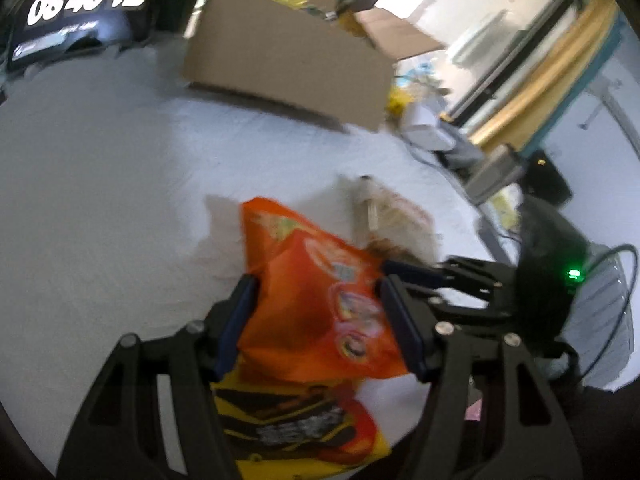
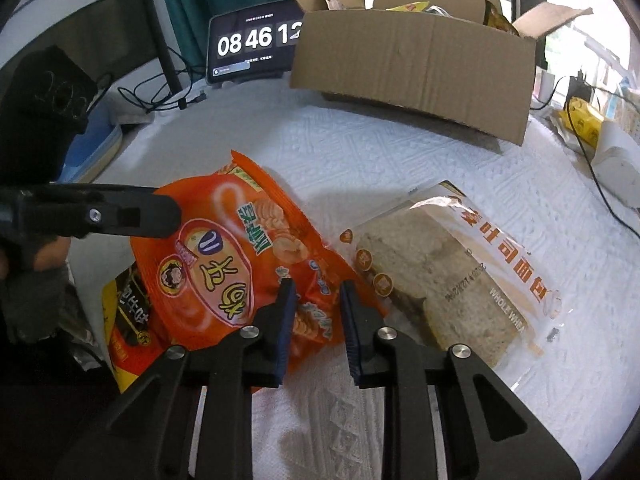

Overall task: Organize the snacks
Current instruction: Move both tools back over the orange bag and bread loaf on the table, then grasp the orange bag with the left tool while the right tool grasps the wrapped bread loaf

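- The orange snack bag (image 2: 224,256) lies puffed and slanted on the white-covered desk (image 2: 360,152).
- The left claw (image 1: 316,276) grasps this bag: its two blue pads (image 1: 240,320) press against the bag's opposite edges at the end farthest from the bread.
- The right claw (image 2: 317,286) stands at the orange bag's near corner, jaws narrow, with that corner between the pads. Whether they pinch it I cannot tell.
- A clear bag of whole-wheat bread (image 2: 440,272) lies just beside the orange bag, touching its edge on the right in the right wrist view.
- A yellow and black snack pack (image 2: 124,320) lies partly under the orange bag.
- Beyond the orange bag, well apart, stands an open cardboard box (image 2: 412,68) with packets inside.
- A tablet showing a clock (image 2: 252,48) stands beyond the orange bag too.
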`<state>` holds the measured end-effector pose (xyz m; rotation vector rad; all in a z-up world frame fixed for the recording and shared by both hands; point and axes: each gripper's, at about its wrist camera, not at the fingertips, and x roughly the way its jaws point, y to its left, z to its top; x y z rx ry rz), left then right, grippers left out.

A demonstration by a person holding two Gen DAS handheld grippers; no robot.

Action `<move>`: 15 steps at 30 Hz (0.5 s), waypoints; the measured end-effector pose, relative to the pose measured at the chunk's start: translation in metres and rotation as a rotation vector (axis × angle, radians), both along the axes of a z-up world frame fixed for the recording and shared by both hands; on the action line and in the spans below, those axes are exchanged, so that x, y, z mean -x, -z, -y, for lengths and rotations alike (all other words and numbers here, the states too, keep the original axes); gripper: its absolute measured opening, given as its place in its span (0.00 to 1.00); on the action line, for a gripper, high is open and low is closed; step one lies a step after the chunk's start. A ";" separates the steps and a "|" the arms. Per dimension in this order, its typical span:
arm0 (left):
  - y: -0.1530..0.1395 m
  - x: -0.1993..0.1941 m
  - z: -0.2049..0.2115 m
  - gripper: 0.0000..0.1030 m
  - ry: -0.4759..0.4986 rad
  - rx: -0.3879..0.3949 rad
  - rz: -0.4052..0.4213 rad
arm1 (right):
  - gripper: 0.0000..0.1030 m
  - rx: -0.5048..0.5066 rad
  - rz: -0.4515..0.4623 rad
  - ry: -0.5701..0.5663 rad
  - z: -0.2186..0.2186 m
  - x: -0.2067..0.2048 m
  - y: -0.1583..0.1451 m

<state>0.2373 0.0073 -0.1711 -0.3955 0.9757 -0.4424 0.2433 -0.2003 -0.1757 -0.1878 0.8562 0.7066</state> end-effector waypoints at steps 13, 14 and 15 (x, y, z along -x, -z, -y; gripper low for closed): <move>0.011 0.013 -0.010 0.61 -0.115 0.007 -0.145 | 0.24 -0.061 -0.010 0.045 0.003 0.003 0.002; 0.011 0.011 -0.007 0.61 -0.111 0.011 -0.139 | 0.24 -0.063 -0.006 0.044 0.003 0.003 0.003; 0.011 0.009 -0.002 0.61 -0.101 0.014 -0.134 | 0.24 -0.064 -0.005 0.044 0.004 0.004 0.003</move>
